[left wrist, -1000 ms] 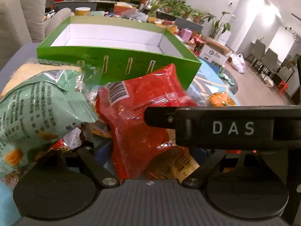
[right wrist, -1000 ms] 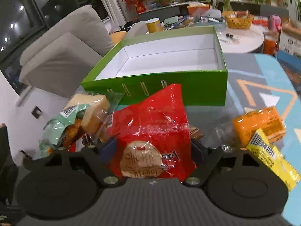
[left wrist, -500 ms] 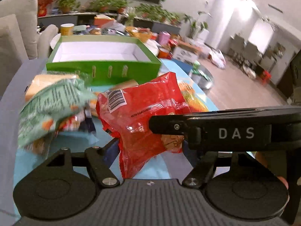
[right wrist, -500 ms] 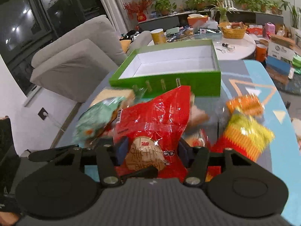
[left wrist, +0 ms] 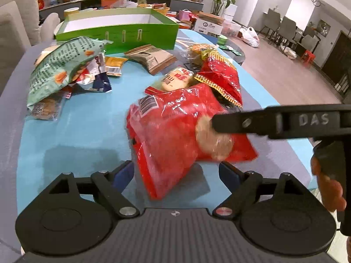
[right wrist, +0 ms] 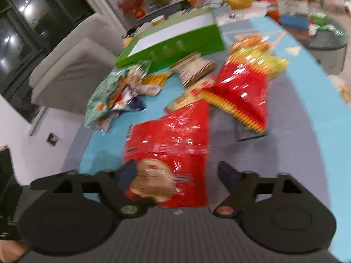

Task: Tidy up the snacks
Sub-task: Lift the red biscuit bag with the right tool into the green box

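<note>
Snacks (left wrist: 114, 65) nowhere near sorted. Strewn loose across the blue table (left wrist: 76, 131): pale green bag (left wrist: 61, 70) heaped over small packets at the left, brown packet (left wrist: 153, 59) just before the green box (left wrist: 122, 32), red-and-yellow bag (left wrist: 221, 76) at the right. Nothing seen inside the box in either view, only bare white lining as far as visible. Closest to both cameras, big red bag (left wrist: 175, 127), on the table or just above it (cannot tell which), well apart from the box. Left gripper (left wrist: 175, 172): jaws opening, bag between them, pads off the plastic, released. Right gripper (right wrist: 177, 173): jaws opening too, one pad at the bag's edge, the other clear, no grip. Judged hardly begun. Left to do: grasp a bag, carry to the box, repeat for every other packet.
</note>
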Demonstrator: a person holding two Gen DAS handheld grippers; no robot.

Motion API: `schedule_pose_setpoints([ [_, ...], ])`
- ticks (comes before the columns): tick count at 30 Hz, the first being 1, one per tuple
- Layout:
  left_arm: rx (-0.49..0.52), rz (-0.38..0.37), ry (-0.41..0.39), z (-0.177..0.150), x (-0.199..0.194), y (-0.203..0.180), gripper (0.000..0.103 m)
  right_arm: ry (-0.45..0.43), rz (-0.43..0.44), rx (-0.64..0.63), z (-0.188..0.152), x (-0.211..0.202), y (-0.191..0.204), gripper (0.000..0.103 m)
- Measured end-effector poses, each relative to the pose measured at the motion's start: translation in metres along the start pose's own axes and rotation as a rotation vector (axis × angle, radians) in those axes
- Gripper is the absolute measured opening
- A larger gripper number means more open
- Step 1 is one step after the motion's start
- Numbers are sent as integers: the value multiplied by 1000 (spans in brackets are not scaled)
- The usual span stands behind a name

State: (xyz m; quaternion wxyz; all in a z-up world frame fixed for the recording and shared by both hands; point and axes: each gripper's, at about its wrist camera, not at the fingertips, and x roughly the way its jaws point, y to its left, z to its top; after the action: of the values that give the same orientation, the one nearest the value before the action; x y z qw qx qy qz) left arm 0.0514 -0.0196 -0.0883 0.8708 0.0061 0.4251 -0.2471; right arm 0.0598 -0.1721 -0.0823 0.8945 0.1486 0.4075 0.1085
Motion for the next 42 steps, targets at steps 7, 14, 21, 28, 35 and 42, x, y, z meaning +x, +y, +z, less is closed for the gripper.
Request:
schedule_pose_setpoints([
  [7,-4,30,9,3,19,2,86,-6,39,-66,2,11,8,62],
  [14,61,-11,-39,13,29,-1,55,96,99,-23,11,37,1,61],
  [21,61,-40,-104,26,3,-8,52,15,77,-146,17,9,26,47],
  [28,125,28,-226,59,-41,-14,52,-100,116,-150,49,-23,44,47],
  [35,133,109,-295,119,-55,8,52,-200,126,-215,99,-12,75,47],
  [42,132,132,-293,185,-39,46,52,-235,165,-186,155,28,79,48],
])
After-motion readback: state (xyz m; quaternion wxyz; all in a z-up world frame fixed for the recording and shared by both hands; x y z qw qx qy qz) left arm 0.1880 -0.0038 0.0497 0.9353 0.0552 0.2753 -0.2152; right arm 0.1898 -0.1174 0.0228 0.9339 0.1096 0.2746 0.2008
